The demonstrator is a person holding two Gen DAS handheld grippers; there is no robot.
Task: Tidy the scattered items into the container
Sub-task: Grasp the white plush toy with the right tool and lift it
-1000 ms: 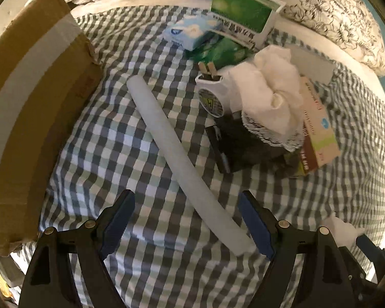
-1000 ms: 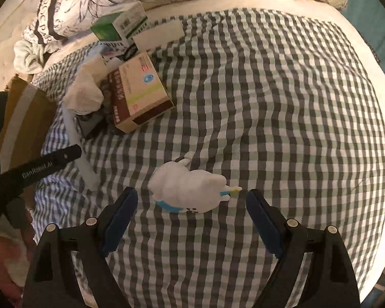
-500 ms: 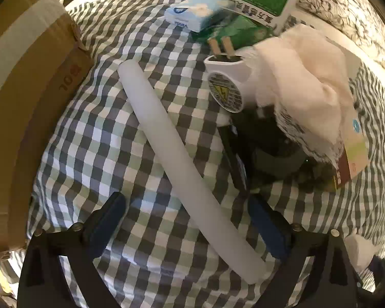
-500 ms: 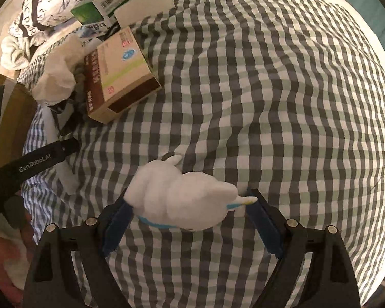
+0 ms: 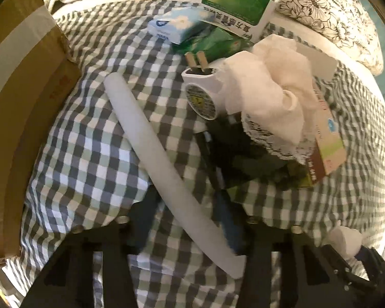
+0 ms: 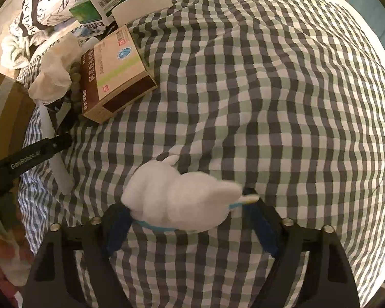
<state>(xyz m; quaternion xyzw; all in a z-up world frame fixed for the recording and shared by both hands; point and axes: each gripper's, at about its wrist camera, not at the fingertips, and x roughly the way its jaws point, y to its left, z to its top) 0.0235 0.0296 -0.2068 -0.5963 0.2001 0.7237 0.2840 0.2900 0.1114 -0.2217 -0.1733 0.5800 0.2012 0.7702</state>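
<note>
The left claw (image 5: 190,220) points steeply down at the bed, and its jaws have just been closing on the white foam tube (image 5: 164,164) — the blue pads now sit against the tube near its lower end, one on each side, so it reads as gripped. The tube runs diagonally up and to the left across the checked bedspread (image 5: 89,138). Past it lies a heap of clutter: a white plug adapter (image 5: 201,89) with its prongs up, a crumpled white lace-edged cloth (image 5: 269,89) over some dark items, a brown and tan box (image 5: 326,141), a small blue tissue pack (image 5: 178,27) and a green and white box (image 5: 237,6). The cardboard container (image 5: 20,97) stands at the left edge of the bed, well apart from the heap.

The right claw (image 6: 190,220) also points down, its jaws having just been closing around a white plush toy (image 6: 179,200) with a blue band. The toy lies on the bedspread between the blue pads and seems to touch both — whether it is firmly squeezed I cannot tell. The left claw's black arm shows at the left of this view, over the tube.
</note>
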